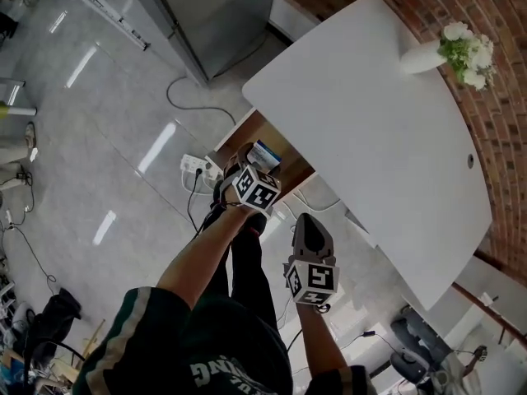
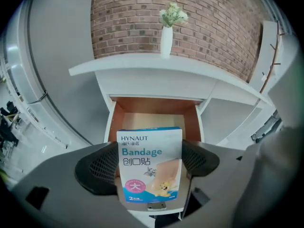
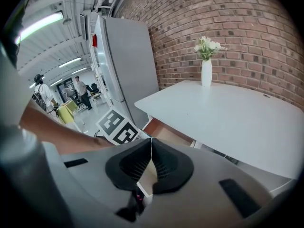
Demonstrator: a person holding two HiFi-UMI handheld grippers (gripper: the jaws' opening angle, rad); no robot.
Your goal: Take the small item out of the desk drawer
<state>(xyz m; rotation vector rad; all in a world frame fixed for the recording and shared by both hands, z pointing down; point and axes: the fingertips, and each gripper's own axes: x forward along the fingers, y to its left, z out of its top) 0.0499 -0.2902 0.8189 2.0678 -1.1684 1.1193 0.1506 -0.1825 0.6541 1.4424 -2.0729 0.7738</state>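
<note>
1. You are pinching the box of bandages (image 2: 148, 151) upright between the jaws of your left gripper (image 2: 149, 161), and it is hanging over the open drawer (image 2: 116, 122); be lifting straight and squeezing evenly so the thin box is not buckling or catching the drawer's front edge
2. Your right gripper (image 3: 151, 163) is hovering beside the drawer, its jaws pressed together on nothing
3. The white desk (image 1: 387, 130) is carrying only a vase of flowers (image 1: 428, 56) by the brick wall (image 3: 247, 27), and a power strip (image 1: 198, 167) is lying on the grey floor
</note>
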